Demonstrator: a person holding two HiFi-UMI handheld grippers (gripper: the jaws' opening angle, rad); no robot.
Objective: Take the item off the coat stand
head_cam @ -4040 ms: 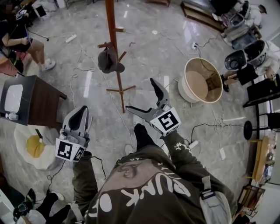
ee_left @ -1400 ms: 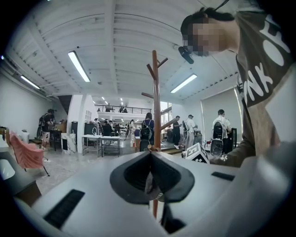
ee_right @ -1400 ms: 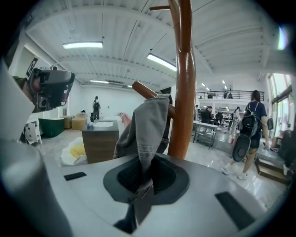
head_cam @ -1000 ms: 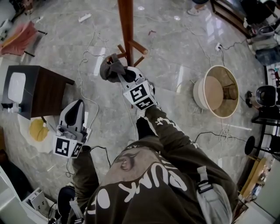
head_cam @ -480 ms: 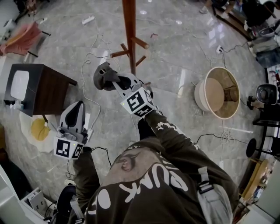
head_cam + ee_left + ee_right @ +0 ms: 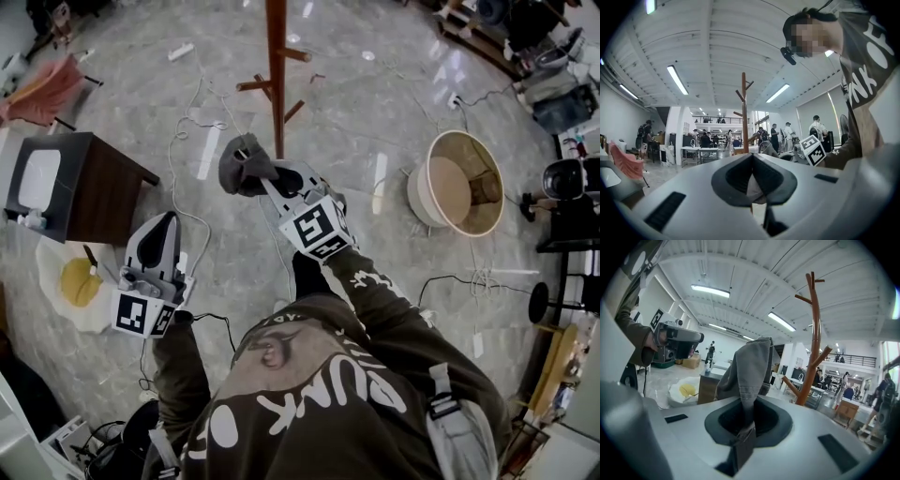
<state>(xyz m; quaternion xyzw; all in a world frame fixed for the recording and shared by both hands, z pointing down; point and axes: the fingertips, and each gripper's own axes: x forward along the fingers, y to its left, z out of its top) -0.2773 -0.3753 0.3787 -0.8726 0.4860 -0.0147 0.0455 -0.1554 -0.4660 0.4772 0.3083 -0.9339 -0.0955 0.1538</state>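
The coat stand [image 6: 275, 75] rises at the top centre of the head view. The pegs I can see on it are bare. In the right gripper view the same stand [image 6: 814, 343] sits at the right of the frame, with open air between it and what I carry.

A dark side table [image 6: 94, 187] is at the left edge of the head view, and a round basket [image 6: 457, 183] lies on its side at the right. Neither one touches anything I hold.

My right gripper [image 6: 269, 174] reaches up into the middle of the head view. Its jaws are clenched on a fold of the grey cap [image 6: 242, 165]. The cap bunches just left of the pole's lower part and hangs on no peg. In the right gripper view the cap [image 6: 750, 366] stands up from the centre of the frame, its cloth pinched down in the right gripper [image 6: 744, 425] at the lower middle.

My left gripper [image 6: 167, 225] hangs at the lower left of the head view, well away from the cap. In its own view its jaws are pressed together on nothing.

I judge the main job done, since the cap is off the stand and in my grip. What is left, if anything, is to carry it clear and set it down. The task names no place for that.
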